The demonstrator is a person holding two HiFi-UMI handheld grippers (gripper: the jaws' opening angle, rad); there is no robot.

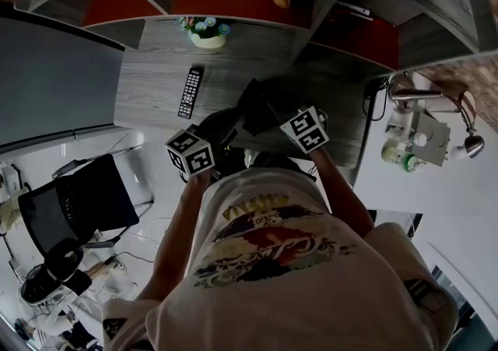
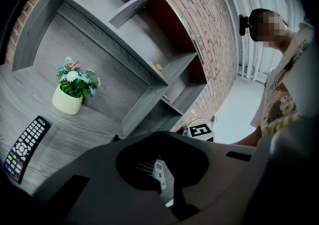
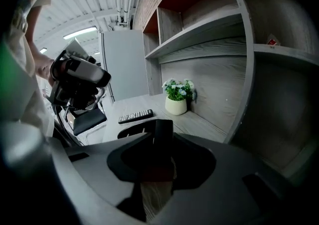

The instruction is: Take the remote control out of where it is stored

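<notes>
Nearest, a person holds the left gripper (image 2: 164,159) and right gripper (image 3: 159,164) close together at the worktop's (image 1: 156,85) near edge; what looks like a black case (image 3: 160,131) stands between the right fingers; whether either pair presses, I cannot tell; the small white remote control (image 2: 160,174) sits in shadow just ahead of the left fingers; a weak pinch could drop it off the edge; farther left lies a black remote (image 1: 190,93).

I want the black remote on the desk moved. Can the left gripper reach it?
Probably yes: the black remote lies flat on the desk, ahead and left of the left gripper, nothing between them; the flower pot stands farther back.
</notes>
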